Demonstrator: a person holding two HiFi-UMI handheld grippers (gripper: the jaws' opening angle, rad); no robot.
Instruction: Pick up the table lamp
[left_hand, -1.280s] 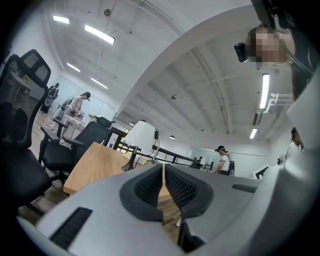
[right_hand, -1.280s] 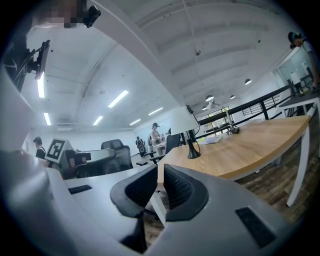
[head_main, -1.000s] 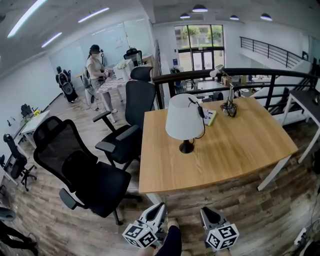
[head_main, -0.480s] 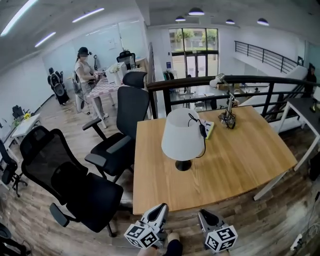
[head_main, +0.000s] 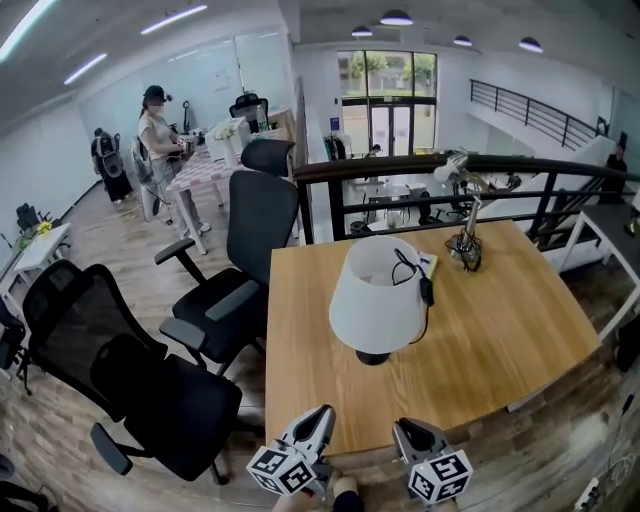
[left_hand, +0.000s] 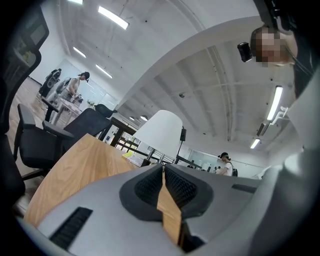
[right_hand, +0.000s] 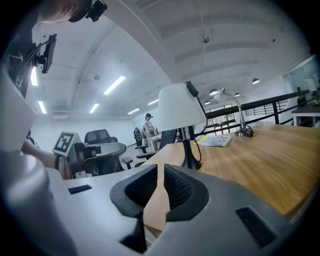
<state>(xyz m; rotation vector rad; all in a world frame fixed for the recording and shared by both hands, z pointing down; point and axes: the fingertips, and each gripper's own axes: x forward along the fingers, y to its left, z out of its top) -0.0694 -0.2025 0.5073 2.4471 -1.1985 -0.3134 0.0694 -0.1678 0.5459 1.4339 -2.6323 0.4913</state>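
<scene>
- At the bottom centre of the head view, the left gripper (head_main: 320, 412) and right gripper (head_main: 406, 427) sit side by side just off the near edge of the wooden table (head_main: 510, 330). They are short of the lamp, so I read this as the approach, with nothing reached yet.
- Both pairs of jaws are closed with nothing between them; each gripper view shows only a thin slit with table wood behind it. They would have to open before any grasp.
- The table lamp (head_main: 378, 297) stands upright in the middle of the frame, on the table's left-centre part, well apart from both grippers.
- It has a white tapered shade, open at the top, above a small round black base (head_main: 372, 357) — from above the shade hides the stem.
- A black cord (head_main: 425, 290) with an inline switch hangs over the shade's right rim; it looks liable to trail or snag on a lift.
- In the right gripper view the thin dark stem (right_hand: 189, 145) shows clear below the shade, probably the handiest place to grip.
</scene>
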